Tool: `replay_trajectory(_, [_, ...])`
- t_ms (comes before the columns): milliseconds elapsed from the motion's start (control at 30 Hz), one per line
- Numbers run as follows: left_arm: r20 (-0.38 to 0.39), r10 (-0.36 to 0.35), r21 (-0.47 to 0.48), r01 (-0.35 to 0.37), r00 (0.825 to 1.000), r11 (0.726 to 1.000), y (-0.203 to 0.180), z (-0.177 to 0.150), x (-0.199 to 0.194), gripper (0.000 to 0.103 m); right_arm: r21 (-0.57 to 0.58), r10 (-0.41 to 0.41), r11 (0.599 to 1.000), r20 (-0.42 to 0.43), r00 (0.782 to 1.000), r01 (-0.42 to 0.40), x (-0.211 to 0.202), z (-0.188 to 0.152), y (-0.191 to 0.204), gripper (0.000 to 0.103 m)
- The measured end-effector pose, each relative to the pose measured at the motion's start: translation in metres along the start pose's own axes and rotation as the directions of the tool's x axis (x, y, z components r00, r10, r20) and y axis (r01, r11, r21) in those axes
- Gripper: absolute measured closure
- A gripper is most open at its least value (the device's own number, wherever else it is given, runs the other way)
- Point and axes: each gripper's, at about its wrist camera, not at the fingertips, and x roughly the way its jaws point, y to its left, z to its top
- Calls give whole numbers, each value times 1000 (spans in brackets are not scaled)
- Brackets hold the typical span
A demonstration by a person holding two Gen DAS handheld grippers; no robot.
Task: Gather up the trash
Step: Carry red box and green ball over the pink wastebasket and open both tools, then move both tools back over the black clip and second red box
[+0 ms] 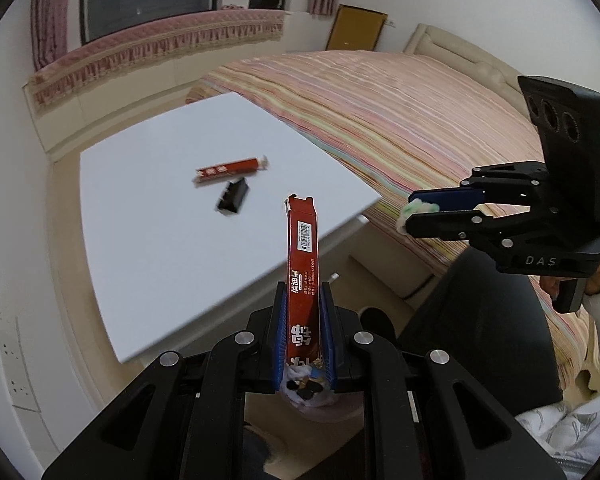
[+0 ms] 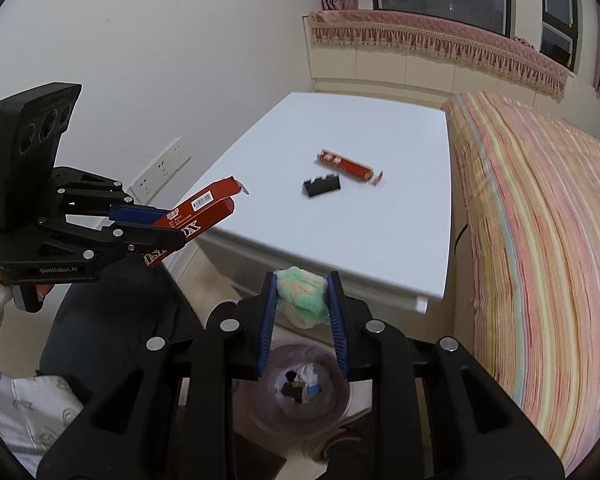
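Left wrist view: left gripper (image 1: 303,320) at lower centre, jaws pinching a long red carton (image 1: 302,264) near its lower end, so its open top sticks out toward the white counter (image 1: 148,240). Below the jaws, a peek of the waste bin (image 1: 306,394) with scraps inside; the carton seems held over it for dropping. On the counter, centre-left of the frame, lie a red wrapper tube (image 1: 230,169) and a small black clip-like piece (image 1: 232,199), near each other, both blurred. Right gripper (image 1: 410,210) at right edge, jaws closed on a pale green-white wad (image 1: 414,210). Right wrist view: right gripper (image 2: 302,300) at lower centre, jaws pressed onto the soft green-white wad (image 2: 302,298), directly above the round bin (image 2: 300,392) on the floor, likely staged for release. Left gripper (image 2: 172,226) at left of frame carries the carton (image 2: 196,216) slanted toward the counter (image 2: 340,240). The red tube (image 2: 346,165) and the black piece (image 2: 322,186) sit mid-counter, not yet collected. Striped bed (image 2: 540,240) fills the right side
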Motion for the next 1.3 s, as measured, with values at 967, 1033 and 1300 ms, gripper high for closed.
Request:
replay_trajectory(967, [-52,-67,31,69,996,997,-43,-38,11,42,50,33,998,-51,998,-30,-3,-55,11,34])
replay_trajectory(1033, [-28,-73,11,74,997,997,-40,-38,9,17,62,31,998,-44,999,-28,-4,-56,9,17])
replay_trajectory(1300, [-6,-39,-37,38,999,999,-29,-37,6,8,87,8,996,-51,999,-3,0,-59,4,4])
